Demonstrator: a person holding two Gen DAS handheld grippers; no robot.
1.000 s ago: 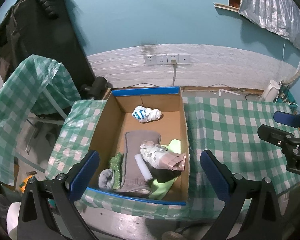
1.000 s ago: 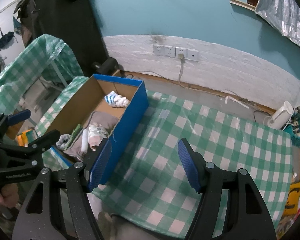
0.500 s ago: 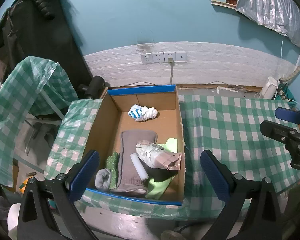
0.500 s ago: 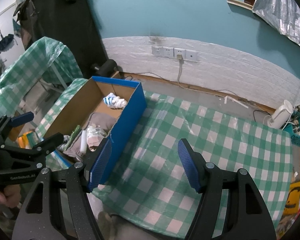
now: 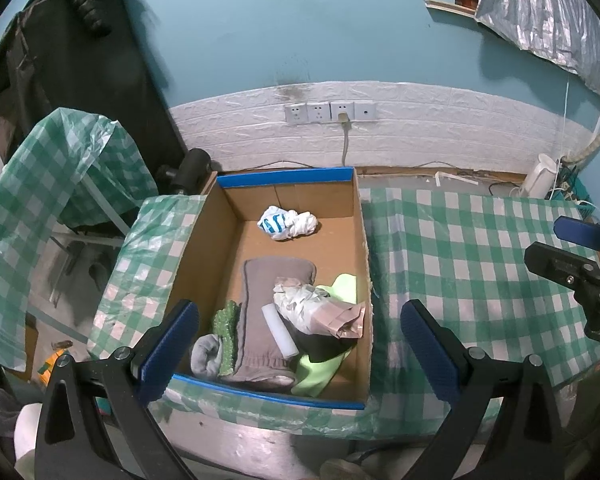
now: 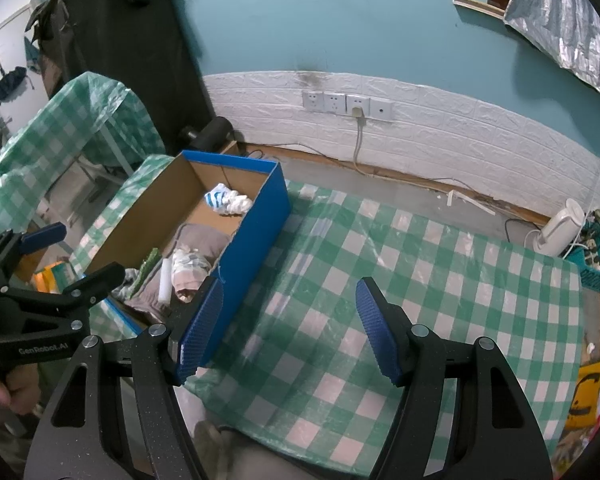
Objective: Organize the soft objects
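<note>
Soft objects lie heaped in the near end of an open cardboard box (image 5: 228, 240) with blue outer walls: a long grey cloth (image 5: 266, 312), a white roll (image 5: 280, 334) across it, a crumpled white and tan bundle (image 5: 316, 310), a lime-green cloth (image 5: 320, 368), a green scrubby piece (image 5: 226, 322) and a grey sock (image 5: 206, 354). A white and blue wad (image 5: 286, 222) sits apart toward the far end. The grey cloth's long axis runs along the box, from near end to far end.

The box stands at the left end of the bench (image 6: 420, 280), which is covered in green check plastic with nothing soft left on it in either view, so the sorting looks nearly or wholly done.

The left tool (image 5: 300, 344) hangs above the near end of the box, pads spread wide, holding nothing; the heap lies straight ahead and below it. The right tool (image 6: 290, 320) is also wide and empty, over the bare bench with the box off to its left. Any tidying inside the box falls more naturally to the left hand, which is nearer
</note>
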